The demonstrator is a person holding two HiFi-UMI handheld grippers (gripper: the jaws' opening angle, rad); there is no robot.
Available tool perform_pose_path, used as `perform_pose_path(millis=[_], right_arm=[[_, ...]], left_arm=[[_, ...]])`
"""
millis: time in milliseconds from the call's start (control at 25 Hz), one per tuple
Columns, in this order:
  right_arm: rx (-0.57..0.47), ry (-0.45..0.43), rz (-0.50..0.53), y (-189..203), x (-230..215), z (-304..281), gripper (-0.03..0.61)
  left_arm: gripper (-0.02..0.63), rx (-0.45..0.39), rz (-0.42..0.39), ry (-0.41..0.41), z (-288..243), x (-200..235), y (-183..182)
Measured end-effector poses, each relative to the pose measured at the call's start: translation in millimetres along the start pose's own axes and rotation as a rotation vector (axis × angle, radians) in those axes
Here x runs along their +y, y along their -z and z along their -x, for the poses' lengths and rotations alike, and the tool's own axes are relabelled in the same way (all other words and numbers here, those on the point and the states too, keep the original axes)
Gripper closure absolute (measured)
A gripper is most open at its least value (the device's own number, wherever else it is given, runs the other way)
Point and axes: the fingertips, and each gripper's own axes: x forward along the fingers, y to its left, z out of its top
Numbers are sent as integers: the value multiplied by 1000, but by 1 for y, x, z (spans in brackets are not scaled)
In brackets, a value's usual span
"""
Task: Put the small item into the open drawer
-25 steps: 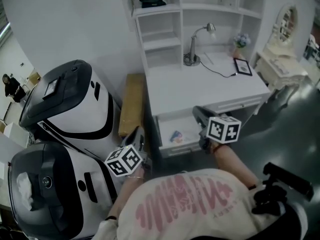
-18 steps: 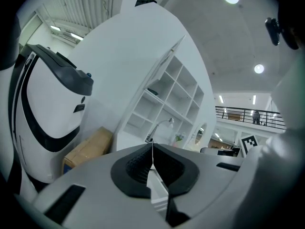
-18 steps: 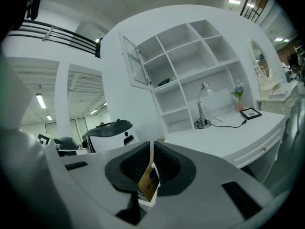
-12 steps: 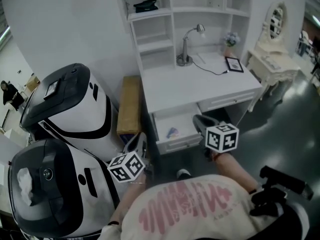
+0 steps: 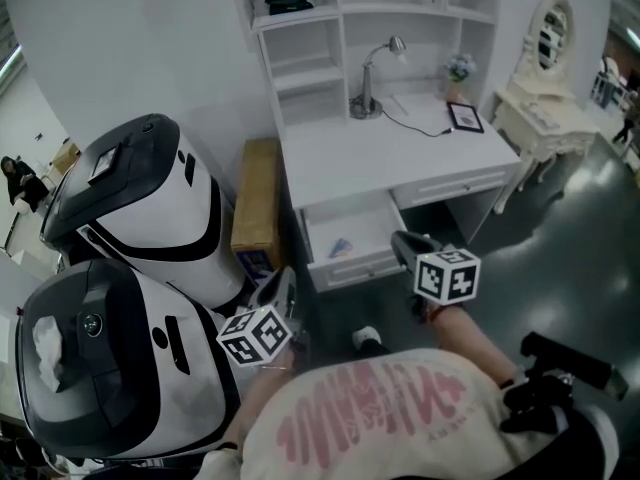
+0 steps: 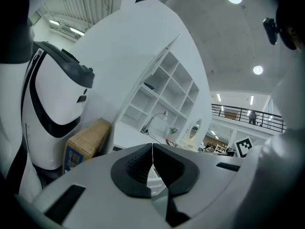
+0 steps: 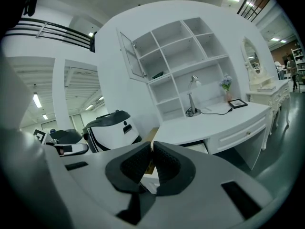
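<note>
Small item: A small pale object (image 5: 341,247) was seen lying inside the open drawer (image 5: 355,269) at the centre of the head view. It was too small and blurred for its kind to be told.
Drawer: It was shown pulled out from under the white desk (image 5: 400,158). In both gripper views it was largely blocked by the grippers' own bodies.
Hands: Both were hidden beneath the marker cubes. Only the right forearm (image 5: 470,330) was exposed, at lower right of the head view.
Person: The torso was cut off by the bottom edge of the head view.
Left gripper: The left gripper (image 5: 283,286) (image 6: 152,161) was held low at lower centre-left, beside a white-and-black machine (image 5: 140,203). It was pointed up the frame toward a cardboard box (image 5: 258,208), and its jaws were clenched on nothing.
Right gripper: The right gripper (image 5: 405,243) (image 7: 151,163) was held just beside the drawer's right front corner and aimed toward the desk. Its jaws were pressed together and empty, clear of the item.
</note>
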Motion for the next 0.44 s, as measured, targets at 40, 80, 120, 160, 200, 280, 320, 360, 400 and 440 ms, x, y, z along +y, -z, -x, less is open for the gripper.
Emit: perform_pose_path(millis=[40, 80, 120, 160, 200, 280, 320, 360, 400, 440], right_arm=[[5, 2, -1, 3, -1, 2, 545], [7, 3, -2, 4, -1, 3, 545], [7, 1, -3, 5, -1, 4, 545], [7, -2, -4, 5, 0, 4, 545], [9, -3, -3, 6, 1, 5, 545], [16, -4, -1, 9, 1, 6, 545], [18, -6, 0, 11, 1, 7, 545], [20, -8, 0, 12, 1, 7, 545], [22, -10, 0, 13, 1, 8, 545], [23, -12, -1, 14, 1, 8, 545]], left_arm=[[583, 2, 1, 0, 1, -1, 2], [583, 3, 1, 1, 3, -2, 4], [583, 5, 1, 1, 4, -3, 5], [583, 6, 0, 0, 4, -4, 6], [583, 6, -1, -1, 5, -4, 6], [583, 3, -2, -6, 8, -4, 7], [583, 0, -4, -9, 8, -4, 7], [583, -2, -4, -11, 9, -4, 7], [583, -4, -5, -13, 10, -5, 7], [583, -6, -5, -14, 10, -5, 7]])
